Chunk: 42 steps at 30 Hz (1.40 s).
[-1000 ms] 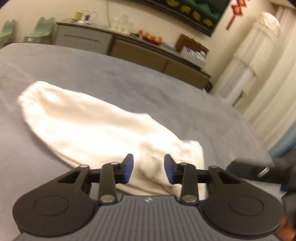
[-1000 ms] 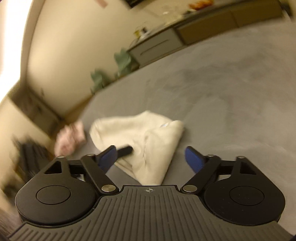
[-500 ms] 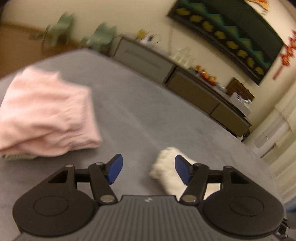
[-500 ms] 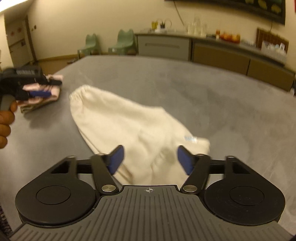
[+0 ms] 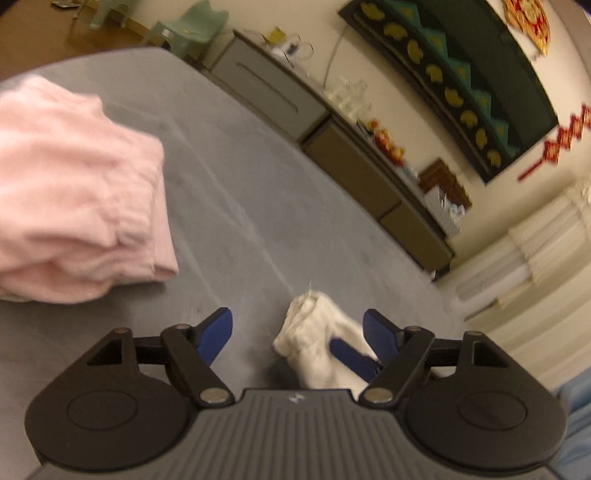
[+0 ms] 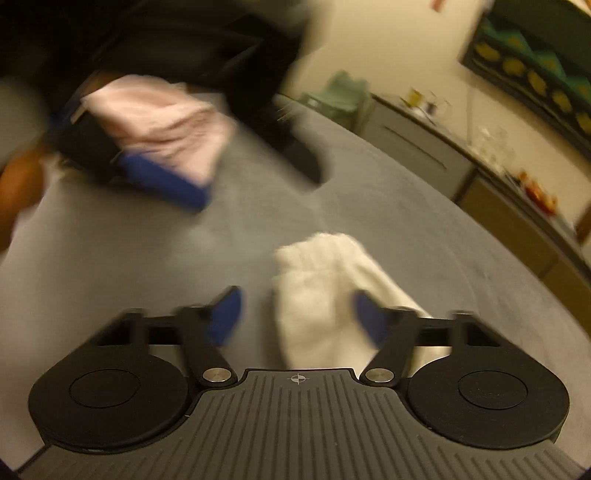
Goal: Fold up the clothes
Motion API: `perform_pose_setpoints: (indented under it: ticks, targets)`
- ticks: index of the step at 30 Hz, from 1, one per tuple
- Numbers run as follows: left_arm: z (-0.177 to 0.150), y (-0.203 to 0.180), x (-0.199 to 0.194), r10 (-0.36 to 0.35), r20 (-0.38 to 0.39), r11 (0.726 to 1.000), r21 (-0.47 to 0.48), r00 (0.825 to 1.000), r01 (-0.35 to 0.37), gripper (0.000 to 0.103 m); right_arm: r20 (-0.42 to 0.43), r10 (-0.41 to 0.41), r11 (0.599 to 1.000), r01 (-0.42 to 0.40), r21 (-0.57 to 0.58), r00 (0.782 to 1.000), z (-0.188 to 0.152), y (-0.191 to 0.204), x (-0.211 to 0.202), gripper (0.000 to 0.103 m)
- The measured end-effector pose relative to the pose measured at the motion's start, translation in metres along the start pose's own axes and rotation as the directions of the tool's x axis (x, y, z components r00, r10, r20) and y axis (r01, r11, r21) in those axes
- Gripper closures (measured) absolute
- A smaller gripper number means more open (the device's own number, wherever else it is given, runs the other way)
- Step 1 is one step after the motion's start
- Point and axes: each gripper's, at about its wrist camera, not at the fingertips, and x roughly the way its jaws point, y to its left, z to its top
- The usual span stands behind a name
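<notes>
A cream-white garment [image 5: 314,347] lies bunched on the grey table [image 5: 240,206], its gathered end pointing away from me. My left gripper [image 5: 297,332] stands open just above it, with the cloth's end between the fingers and not pinched. A blue finger [image 5: 349,356] of the other gripper shows beside the cloth. In the blurred right wrist view, my right gripper [image 6: 299,315] is open astride the same white garment [image 6: 317,280]. The left gripper [image 6: 255,184] appears there at upper left, a hand [image 6: 18,184] behind it.
A folded pink garment [image 5: 74,206] lies on the table at the left, and it shows again as the pink garment [image 6: 159,125] behind the left gripper. Low cabinets [image 5: 351,158] line the far wall, and green chairs [image 5: 192,22] stand past the table's far corner.
Both grippers have swung to the gathered end of the white garment, which now looks narrower and bunched. The left jaws have opened wider. The right view has become heavily blurred.
</notes>
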Motion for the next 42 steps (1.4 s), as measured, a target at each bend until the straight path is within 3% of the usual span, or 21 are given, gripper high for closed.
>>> perform_pose_setpoints:
  ticks: [1, 2, 6, 10, 12, 13, 15, 16, 17, 18, 19, 20, 23, 25, 27, 30, 33, 34, 36, 39, 42]
  targets:
    - [-0.002, 0.003, 0.005, 0.001, -0.015, 1.000, 0.006, 1.000, -0.001, 0.022, 0.007, 0.005, 1.000, -0.005, 0.031, 1.000, -0.002, -0.008, -0.004, 0.090]
    - [-0.006, 0.005, 0.010, -0.009, -0.026, 1.000, 0.007, 1.000, 0.009, 0.021, 0.014, 0.009, 0.998, -0.010, 0.062, 1.000, -0.004, -0.015, -0.008, 0.093]
    - [-0.015, 0.007, 0.033, -0.115, -0.037, 0.993, -0.030, 0.993, 0.114, 0.016, 0.044, 0.025, 0.982, -0.032, 0.185, 0.999, -0.012, -0.045, -0.025, 0.097]
    - [-0.021, 0.000, 0.052, -0.271, -0.057, 0.959, -0.104, 0.961, 0.264, 0.011, 0.074, 0.055, 0.953, -0.075, 0.292, 0.996, -0.019, -0.071, -0.041, 0.098]
    - [-0.025, -0.008, 0.059, -0.306, -0.066, 0.950, -0.086, 0.950, 0.300, 0.011, 0.091, 0.091, 0.941, -0.116, 0.317, 0.992, -0.024, -0.076, -0.048, 0.099]
    - [-0.026, -0.013, 0.062, -0.289, -0.069, 0.957, -0.058, 0.955, 0.285, 0.013, 0.098, 0.107, 0.937, -0.133, 0.323, 0.989, -0.027, -0.077, -0.052, 0.099]
    - [-0.030, -0.019, 0.068, -0.223, -0.082, 0.975, -0.008, 0.971, 0.224, 0.034, 0.086, 0.124, 0.940, -0.145, 0.309, 0.989, -0.034, -0.081, -0.054, 0.098]
    - [-0.031, -0.019, 0.073, -0.196, -0.093, 0.980, 0.006, 0.976, 0.197, 0.061, 0.080, 0.132, 0.940, -0.151, 0.305, 0.988, -0.038, -0.083, -0.055, 0.096]
    - [-0.032, -0.017, 0.078, -0.170, -0.105, 0.985, 0.002, 0.980, 0.171, 0.081, 0.074, 0.137, 0.937, -0.153, 0.314, 0.988, -0.041, -0.087, -0.056, 0.085]
    - [-0.033, -0.013, 0.079, -0.163, -0.104, 0.986, -0.004, 0.981, 0.164, 0.083, 0.070, 0.138, 0.933, -0.154, 0.324, 0.988, -0.044, -0.091, -0.057, 0.070]
    - [-0.032, -0.010, 0.079, -0.168, -0.103, 0.986, -0.016, 0.980, 0.167, 0.086, 0.074, 0.126, 0.928, -0.144, 0.344, 0.989, -0.047, -0.096, -0.060, 0.063]
    - [-0.032, -0.006, 0.079, -0.171, -0.103, 0.985, -0.029, 0.980, 0.169, 0.086, 0.078, 0.115, 0.922, -0.136, 0.363, 0.990, -0.050, -0.102, -0.061, 0.058]
    - [-0.029, -0.004, 0.077, -0.170, -0.101, 0.985, -0.052, 0.980, 0.166, 0.082, 0.074, 0.111, 0.893, -0.132, 0.429, 0.991, -0.047, -0.122, -0.056, 0.059]
    - [-0.028, -0.006, 0.076, -0.167, -0.103, 0.986, -0.042, 0.981, 0.163, 0.081, 0.072, 0.111, 0.873, -0.131, 0.469, 0.991, -0.044, -0.135, -0.052, 0.051]
    - [-0.028, -0.007, 0.074, -0.160, -0.104, 0.987, -0.035, 0.982, 0.157, 0.080, 0.064, 0.148, 0.868, -0.161, 0.469, 0.987, -0.030, -0.147, -0.037, 0.032]
    - [-0.029, -0.011, 0.072, -0.146, -0.104, 0.989, -0.002, 0.984, 0.146, 0.078, 0.032, 0.232, 0.875, -0.223, 0.430, 0.972, 0.000, -0.160, -0.002, 0.015]
    - [-0.030, -0.020, 0.068, -0.132, -0.107, 0.988, 0.067, 0.986, 0.139, 0.070, -0.036, 0.365, 0.848, -0.316, 0.426, 0.930, 0.019, -0.164, 0.036, 0.015]
    - [-0.031, -0.023, 0.067, -0.128, -0.106, 0.986, 0.095, 0.986, 0.138, 0.062, -0.066, 0.417, 0.830, -0.350, 0.434, 0.906, 0.019, -0.162, 0.042, 0.016]
    - [-0.033, -0.031, 0.062, -0.117, -0.093, 0.981, 0.144, 0.989, 0.129, 0.045, -0.129, 0.503, 0.799, -0.403, 0.445, 0.855, 0.021, -0.160, 0.064, 0.052]
    - [-0.038, -0.041, 0.056, -0.073, -0.058, 0.970, 0.228, 0.996, 0.085, 0.026, -0.111, 0.535, 0.791, -0.450, 0.414, 0.838, 0.016, -0.159, 0.055, 0.075]
    - [-0.044, -0.051, 0.053, -0.011, -0.010, 0.951, 0.307, 1.000, 0.014, 0.020, -0.064, 0.555, 0.777, -0.489, 0.396, 0.830, 0.009, -0.166, 0.037, 0.077]
